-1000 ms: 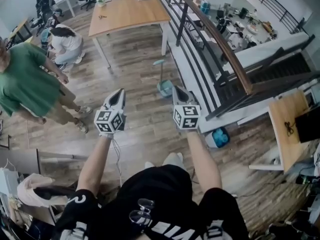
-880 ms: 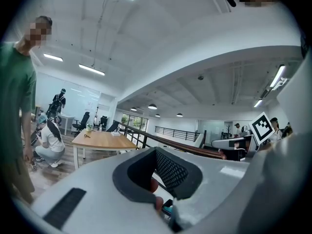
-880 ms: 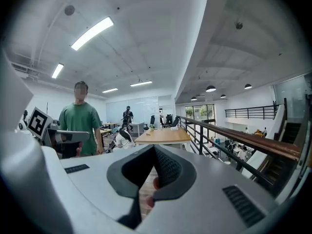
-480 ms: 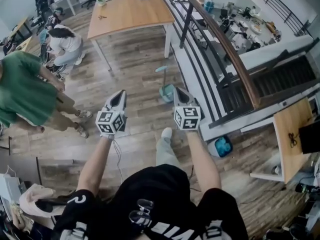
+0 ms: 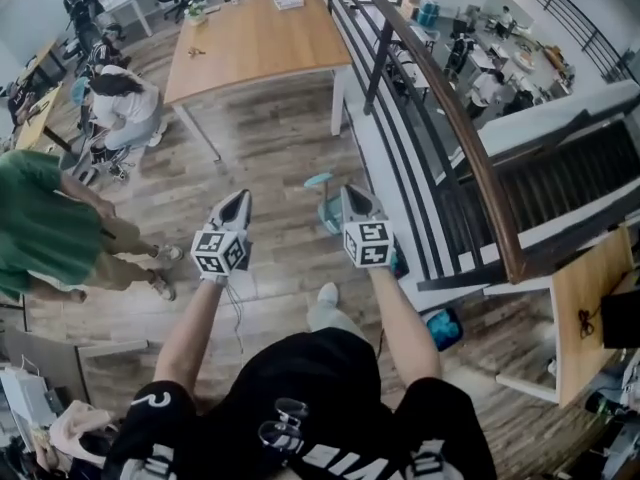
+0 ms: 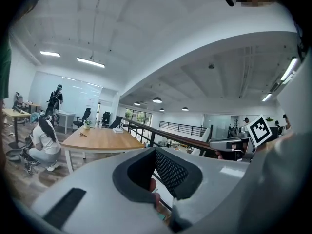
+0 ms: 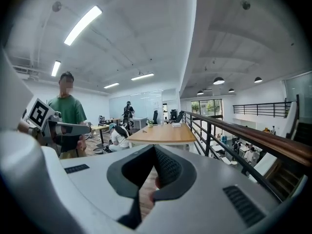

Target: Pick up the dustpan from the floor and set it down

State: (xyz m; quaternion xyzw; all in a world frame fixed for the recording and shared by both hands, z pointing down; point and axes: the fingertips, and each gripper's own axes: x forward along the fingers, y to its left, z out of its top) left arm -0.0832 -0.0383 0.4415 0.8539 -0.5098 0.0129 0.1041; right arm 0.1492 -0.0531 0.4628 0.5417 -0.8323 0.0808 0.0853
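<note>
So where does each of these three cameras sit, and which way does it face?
Head view: on the person's head, facing steeply down at the floor and dustpan; both forearms, left gripper and right gripper show.
Left gripper view: on that gripper, facing roughly level along its shut fingers; the other gripper's cube shows.
Right gripper view: likewise on its gripper, mirrored.
Shared: both gripper views see the table and railing.
</note>
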